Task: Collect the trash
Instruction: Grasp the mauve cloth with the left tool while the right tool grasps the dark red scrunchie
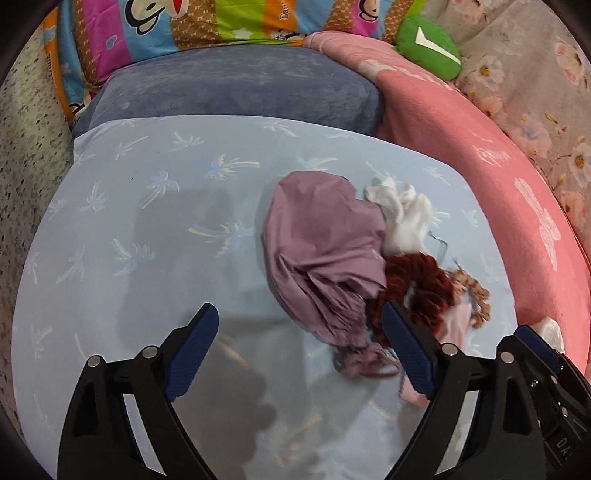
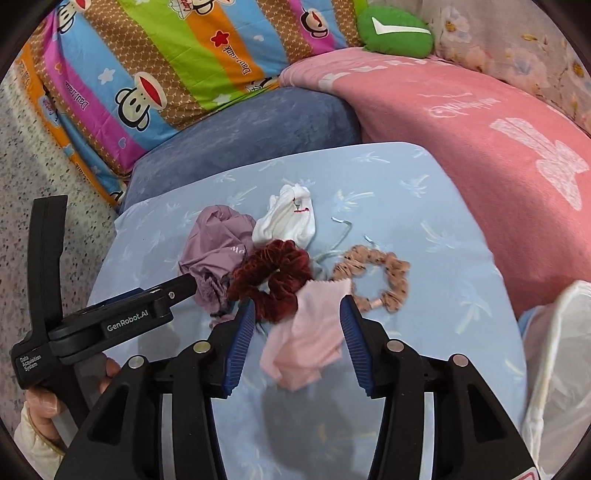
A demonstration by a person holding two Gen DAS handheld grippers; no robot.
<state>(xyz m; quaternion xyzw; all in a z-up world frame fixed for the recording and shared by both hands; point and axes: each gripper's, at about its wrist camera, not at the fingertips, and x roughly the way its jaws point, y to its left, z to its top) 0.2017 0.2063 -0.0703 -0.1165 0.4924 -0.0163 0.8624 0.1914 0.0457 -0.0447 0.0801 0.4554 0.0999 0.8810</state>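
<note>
Small items lie on a light blue pillow [image 2: 424, 258]: a crumpled mauve bag [image 2: 214, 251], a white sock [image 2: 288, 221], a dark red scrunchie [image 2: 273, 273], a tan spotted scrunchie [image 2: 384, 280], a pale blue string [image 2: 341, 236] and a pink cloth [image 2: 310, 339]. My right gripper [image 2: 297, 339] is open, its jaws either side of the pink cloth. My left gripper [image 1: 299, 350] is open above the pillow [image 1: 147, 221], just left of the mauve bag [image 1: 325, 251]; the red scrunchie [image 1: 417, 284] and white sock [image 1: 402, 214] lie beyond its right finger.
A white bag [image 2: 554, 369] stands open at the pillow's right edge. A blue-grey cushion [image 2: 251, 129], a pink blanket [image 2: 480, 147], a striped cartoon quilt [image 2: 166, 55] and a green plush [image 2: 395, 33] surround the pillow. The left gripper's body [image 2: 110, 321] shows in the right wrist view.
</note>
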